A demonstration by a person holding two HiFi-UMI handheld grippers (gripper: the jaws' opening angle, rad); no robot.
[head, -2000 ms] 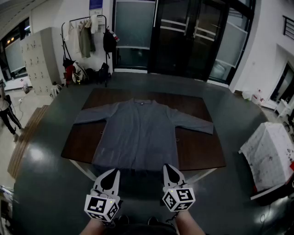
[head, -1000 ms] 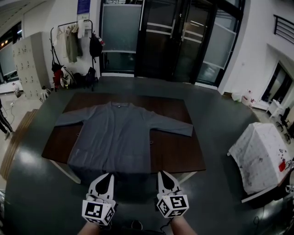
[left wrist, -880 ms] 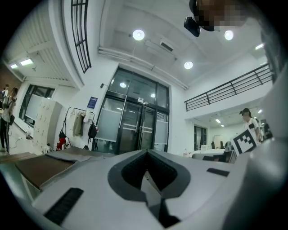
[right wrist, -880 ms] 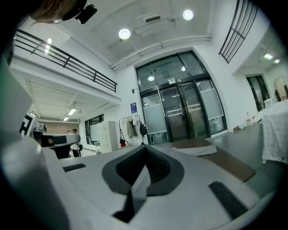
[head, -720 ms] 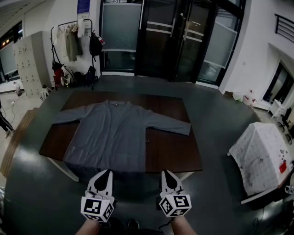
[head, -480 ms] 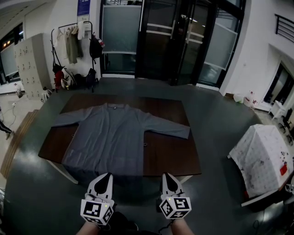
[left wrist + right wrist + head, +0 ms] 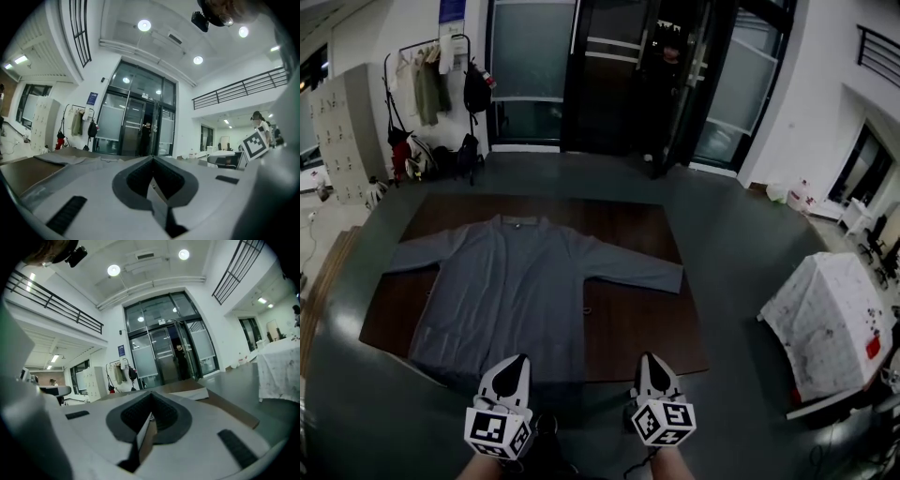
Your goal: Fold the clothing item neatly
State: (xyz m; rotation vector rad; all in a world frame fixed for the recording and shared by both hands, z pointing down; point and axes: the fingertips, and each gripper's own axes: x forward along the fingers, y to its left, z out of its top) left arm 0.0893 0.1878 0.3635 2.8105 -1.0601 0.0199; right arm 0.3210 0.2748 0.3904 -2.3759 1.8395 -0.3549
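Toward the brown table (image 7: 628, 323), drawing closer than 1 second ago, now overlapping its near edge in the head view. Keeping the left gripper (image 7: 514, 364) and right gripper (image 7: 651, 360) clenched on nothing. Finding the grey shirt (image 7: 502, 281) lying flat, sleeves spread, just beyond the left gripper, ahead-left of the right, untouched. Catching ceiling lights (image 7: 144, 25) only in the 2 gripper views, the whole shirt only from the head.
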